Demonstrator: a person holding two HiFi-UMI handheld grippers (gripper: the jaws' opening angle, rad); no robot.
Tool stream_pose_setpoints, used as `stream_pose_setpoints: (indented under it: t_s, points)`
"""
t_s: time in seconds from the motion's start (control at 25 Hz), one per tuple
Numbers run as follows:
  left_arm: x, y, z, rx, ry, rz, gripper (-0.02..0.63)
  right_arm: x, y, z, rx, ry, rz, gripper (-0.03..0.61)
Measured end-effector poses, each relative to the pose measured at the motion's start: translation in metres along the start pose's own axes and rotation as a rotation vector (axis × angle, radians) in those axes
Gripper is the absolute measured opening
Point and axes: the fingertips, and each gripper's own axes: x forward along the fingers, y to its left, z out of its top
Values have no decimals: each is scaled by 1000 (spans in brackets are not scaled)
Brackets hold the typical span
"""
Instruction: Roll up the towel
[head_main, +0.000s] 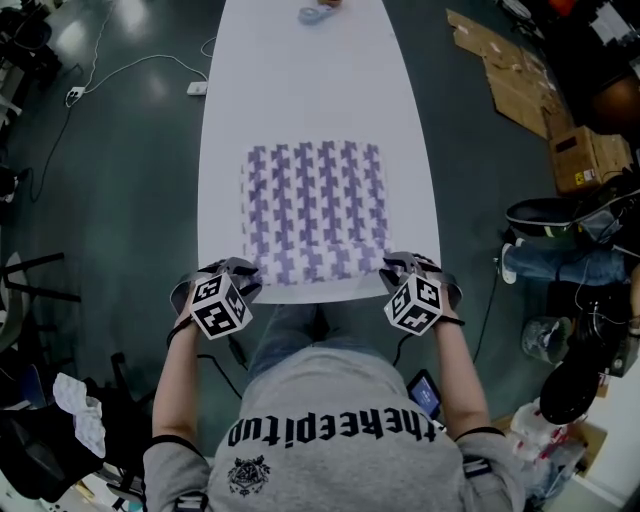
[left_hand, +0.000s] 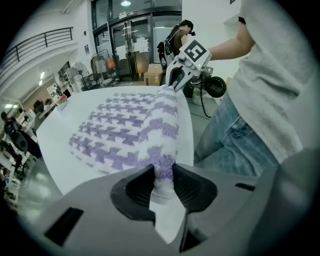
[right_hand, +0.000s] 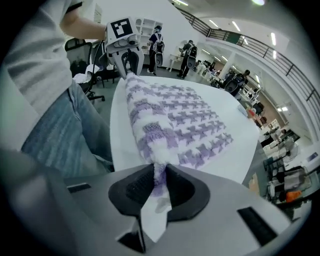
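A white towel (head_main: 315, 210) with a purple houndstooth pattern lies spread flat on the white table (head_main: 300, 80), with its near edge folded up into a thick first roll. My left gripper (head_main: 250, 275) pinches the near left end of that roll, and the jaws are shut on the cloth (left_hand: 162, 175). At the near right end my right gripper (head_main: 392, 268) holds the roll the same way, shut on the fabric (right_hand: 159, 175). Each gripper view shows the roll (left_hand: 165, 120) (right_hand: 142, 115) running across to the other gripper (left_hand: 175, 82) (right_hand: 129, 67).
The table's near edge sits just before the person's legs (left_hand: 235, 135). A small blue object (head_main: 318, 14) lies at the table's far end. On the floor are a power strip (head_main: 197, 88) at the left and cardboard boxes (head_main: 585, 155) at the right. People stand in the background (right_hand: 189, 52).
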Motion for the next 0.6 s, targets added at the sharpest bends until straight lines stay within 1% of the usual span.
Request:
stream_pose_setpoints:
  t_s: [0.08, 0.28, 0.4, 0.52, 0.6]
  points:
    - [10, 3, -2, -15, -13, -38, 109, 8, 0, -5, 30, 0, 33, 67]
    - [32, 17, -11, -54, -33, -64, 110, 29, -6, -7, 83, -25, 55, 75]
    - [14, 18, -5, -90, -61, -87, 117, 10, -12, 4, 140, -64, 74, 79]
    - [-9, 15, 3, -137, -94, -93, 121, -14, -14, 11, 180, -103, 75, 87]
    - [-7, 27, 3, -166, -107, -91, 124, -9, -24, 13, 195, -117, 70, 87]
